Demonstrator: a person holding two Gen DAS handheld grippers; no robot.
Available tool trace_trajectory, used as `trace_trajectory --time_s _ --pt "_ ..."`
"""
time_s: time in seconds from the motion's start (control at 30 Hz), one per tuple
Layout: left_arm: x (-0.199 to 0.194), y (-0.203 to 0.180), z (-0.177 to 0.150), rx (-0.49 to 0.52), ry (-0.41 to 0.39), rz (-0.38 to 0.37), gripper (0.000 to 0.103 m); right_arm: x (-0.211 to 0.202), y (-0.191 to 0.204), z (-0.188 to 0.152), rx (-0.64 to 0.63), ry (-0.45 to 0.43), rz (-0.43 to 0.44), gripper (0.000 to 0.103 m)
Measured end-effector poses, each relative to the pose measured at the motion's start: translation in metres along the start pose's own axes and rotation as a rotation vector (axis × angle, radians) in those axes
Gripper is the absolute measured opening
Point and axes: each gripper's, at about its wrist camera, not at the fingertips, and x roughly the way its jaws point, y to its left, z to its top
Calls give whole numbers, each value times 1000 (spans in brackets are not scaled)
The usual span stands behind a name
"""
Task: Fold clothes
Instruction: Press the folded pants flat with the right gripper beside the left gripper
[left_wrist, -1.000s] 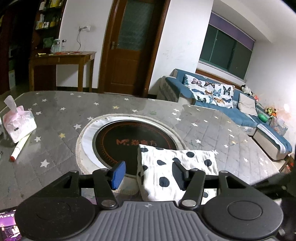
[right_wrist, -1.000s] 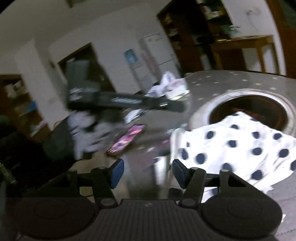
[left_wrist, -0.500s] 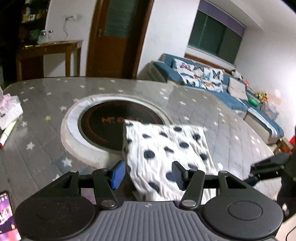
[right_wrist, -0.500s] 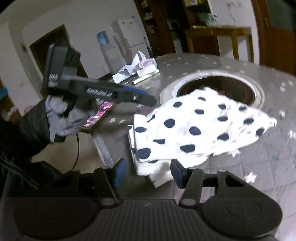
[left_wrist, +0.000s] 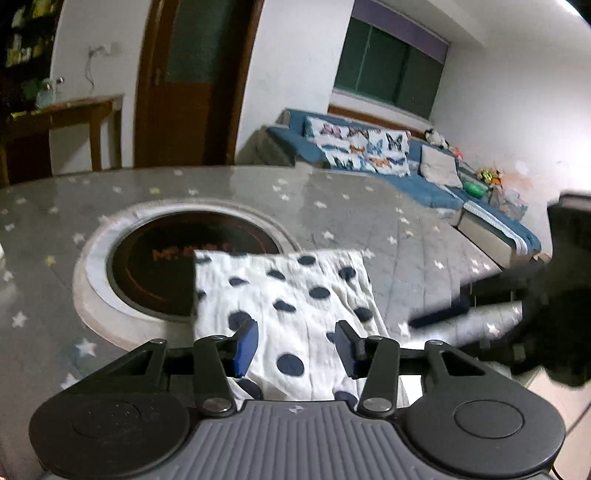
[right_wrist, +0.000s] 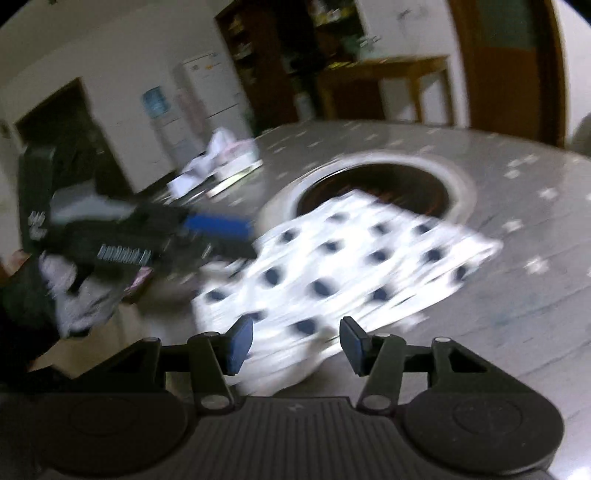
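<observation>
Both hand-held grippers, left (left_wrist: 295, 345) closing and right (right_wrist: 295, 343) spread, straddling polka-dot cloth (left_wrist: 291, 295) at desk (left_wrist: 406, 266) edge, pinching nothing: risks partial-layer grab, fold unravelling.

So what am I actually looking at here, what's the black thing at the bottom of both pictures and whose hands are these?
There is no robot. A person holds a hand-held gripper in each hand, and each one carries a wide-angle camera looking forward along its two fingers. The black frame at the bottom of each picture is that gripper's own body.

One picture comes from the left gripper, the other from the right gripper. Each also catches the other one off to its side.

On the star-patterned table lies a white cloth with dark dots, partly over a round dark inset. A tissue pack sits further back.

The near edge of the cloth lies between both pairs of blue-padded fingers. The left pair is closing but not yet pressing on it; the right stands open. Nothing is held.
</observation>
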Motion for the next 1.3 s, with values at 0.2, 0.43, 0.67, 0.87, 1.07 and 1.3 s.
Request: trace_trajectory --time_s 0.2,0.43,0.67,0.87,1.07,1.3 --pt "12 -6 -12 22 50 -22 49 28 -16 21 -16 -51 -136 54" --pt "19 -7 -22 17 82 -28 49 82 -33 36 -85 -27 -242 53" --pt "22 -1 -25 -4 94 -41 50 102 -56 40 -72 8 -283 53" --pt "13 -4 -17 4 48 -46 51 99 -27 63 -162 0 -148 57" --pt "18 7 -23 -32 60 -49 52 137 -5 76 -254 80 -78 57" --pt "18 16 -28 -68 56 -99 54 170 -3 86 -255 127 -74 57"
